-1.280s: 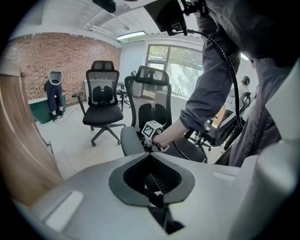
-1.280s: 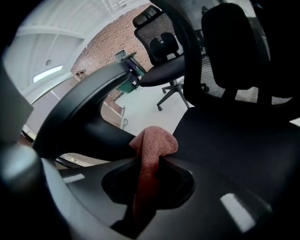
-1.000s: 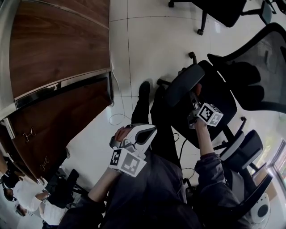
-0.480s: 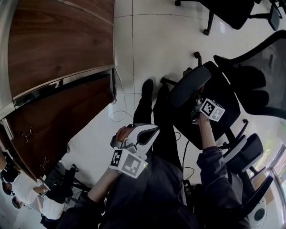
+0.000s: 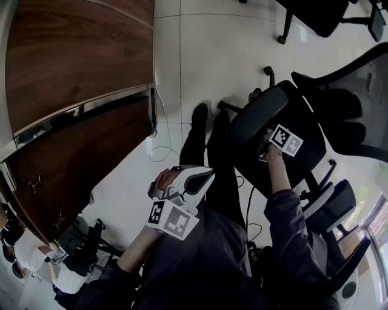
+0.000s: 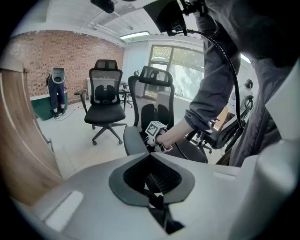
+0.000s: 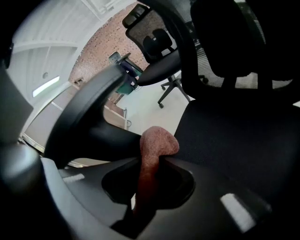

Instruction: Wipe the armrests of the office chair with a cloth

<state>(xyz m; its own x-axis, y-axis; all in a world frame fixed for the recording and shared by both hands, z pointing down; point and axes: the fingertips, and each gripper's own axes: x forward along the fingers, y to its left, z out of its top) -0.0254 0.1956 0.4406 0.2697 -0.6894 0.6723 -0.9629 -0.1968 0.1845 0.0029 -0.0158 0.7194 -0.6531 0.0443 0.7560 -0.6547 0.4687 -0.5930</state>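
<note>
**Q:** Surroundings? Anything in the way?
**A:** The office chair [image 5: 303, 130] is at right. Its near armrest [image 5: 257, 115] lies over the right claw [image 5: 265, 143], which sits between the armrest and the seat. There's a wooden desk [image 5: 73, 60] at left and a loose cable [image 5: 159, 158] on the tiled floor [image 5: 212, 48]. A second chair [image 5: 312, 12] is at top, and another chair [image 5: 336, 203] is just beside the person's right arm.

**Q:** Claws?
**A:** The right claw is clamped on a reddish cloth [image 7: 157, 145], with a tuft poking up just under the armrest. The left claw [image 5: 205, 177] is over the person's lap, well apart from the office chair. It's pinched together with nothing in it.

**Q:** Unclear bits?
**A:** The cloth is hidden in the head view. I can't tell if it touches the armrest. The seat is near black in the right gripper view. The second chair is cut off by the frame edge.
</note>
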